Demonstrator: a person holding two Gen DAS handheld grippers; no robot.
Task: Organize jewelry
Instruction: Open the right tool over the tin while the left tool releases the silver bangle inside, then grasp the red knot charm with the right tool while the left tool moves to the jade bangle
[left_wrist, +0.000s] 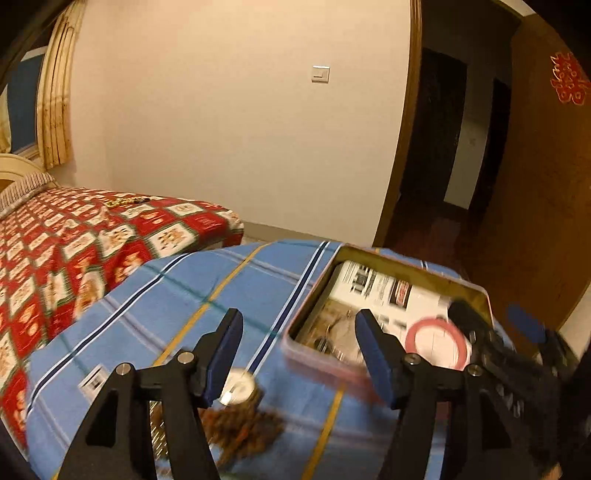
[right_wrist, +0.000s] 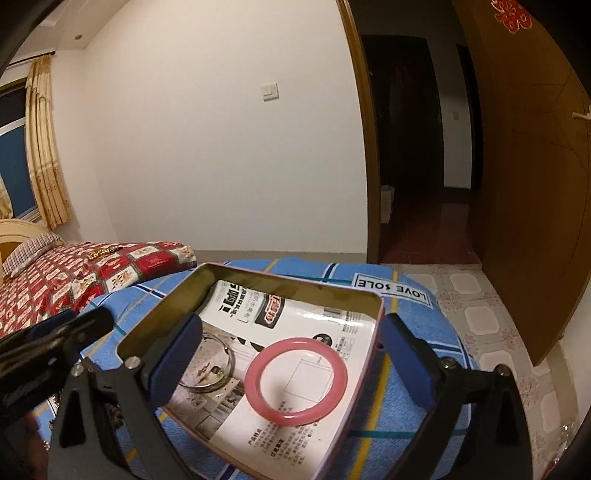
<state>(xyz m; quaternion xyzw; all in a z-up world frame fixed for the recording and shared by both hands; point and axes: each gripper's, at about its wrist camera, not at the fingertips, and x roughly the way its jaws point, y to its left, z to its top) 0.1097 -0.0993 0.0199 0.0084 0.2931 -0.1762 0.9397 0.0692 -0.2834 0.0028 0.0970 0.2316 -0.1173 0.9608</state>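
A shallow pink-rimmed metal tin (right_wrist: 369, 362) lined with printed paper lies on a blue plaid cloth (right_wrist: 413, 417). A pink bangle (right_wrist: 295, 378) lies inside it; it also shows in the left wrist view (left_wrist: 436, 341). My right gripper (right_wrist: 291, 354) is open and empty, its jaws spread wide either side of the bangle, above the tin. My left gripper (left_wrist: 299, 354) is open and empty over the cloth by the tin's (left_wrist: 314, 354) left corner. A round silver piece (left_wrist: 238, 387) and a blurred brown beaded piece (left_wrist: 243, 428) lie on the cloth below the left gripper.
A bed with a red patterned cover (left_wrist: 74, 251) stands to the left, with a gold chain (left_wrist: 122, 201) on it. An open wooden door (right_wrist: 528, 184) and tiled floor (right_wrist: 480, 317) are to the right. The other gripper (left_wrist: 509, 354) shows at the left wrist view's right edge.
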